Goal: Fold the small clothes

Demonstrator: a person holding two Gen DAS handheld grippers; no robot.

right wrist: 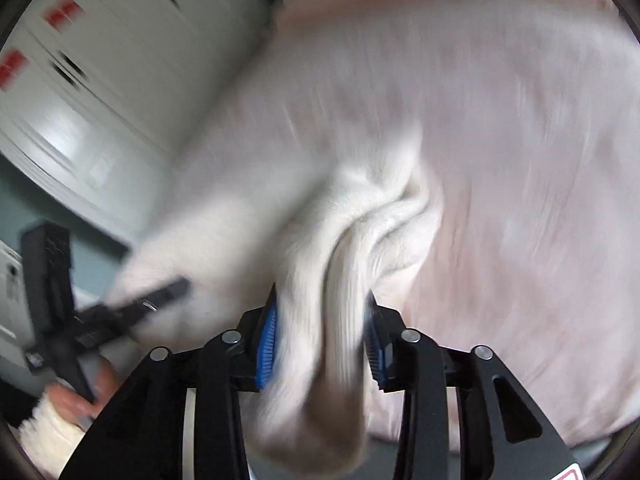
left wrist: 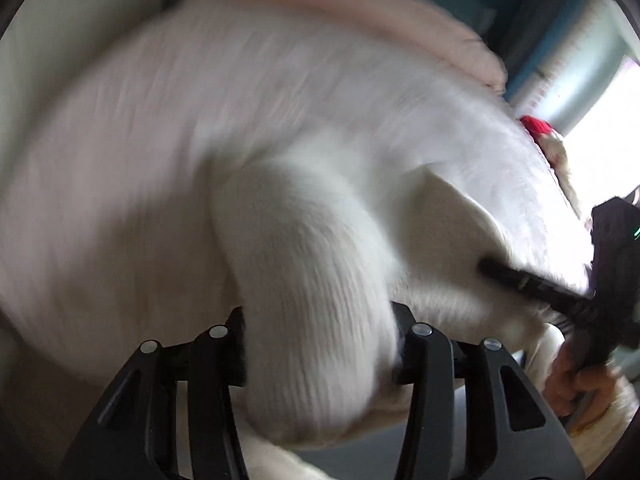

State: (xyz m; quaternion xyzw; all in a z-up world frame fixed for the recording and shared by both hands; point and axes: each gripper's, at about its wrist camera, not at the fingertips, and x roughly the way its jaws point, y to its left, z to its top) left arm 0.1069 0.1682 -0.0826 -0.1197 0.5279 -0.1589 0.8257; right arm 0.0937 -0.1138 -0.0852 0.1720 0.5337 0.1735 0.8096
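Two grippers pinch one white knit garment (left wrist: pixel 312 272). Left wrist view: the left gripper (left wrist: pixel 320 344) has its fingers clamped on a thick fold at lower centre; the right gripper (left wrist: pixel 520 280) grips cloth at right edge. Right wrist view: blue-padded fingers (right wrist: pixel 267 344) of the right gripper squeeze a bunched fold at bottom centre; the left gripper bites the garment at lower left.

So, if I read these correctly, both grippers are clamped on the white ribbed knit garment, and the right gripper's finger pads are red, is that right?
Nearly: the right wrist view shows the right gripper has blue finger pads, not red. Both it and the left gripper are indeed clamped on the white ribbed knit garment.
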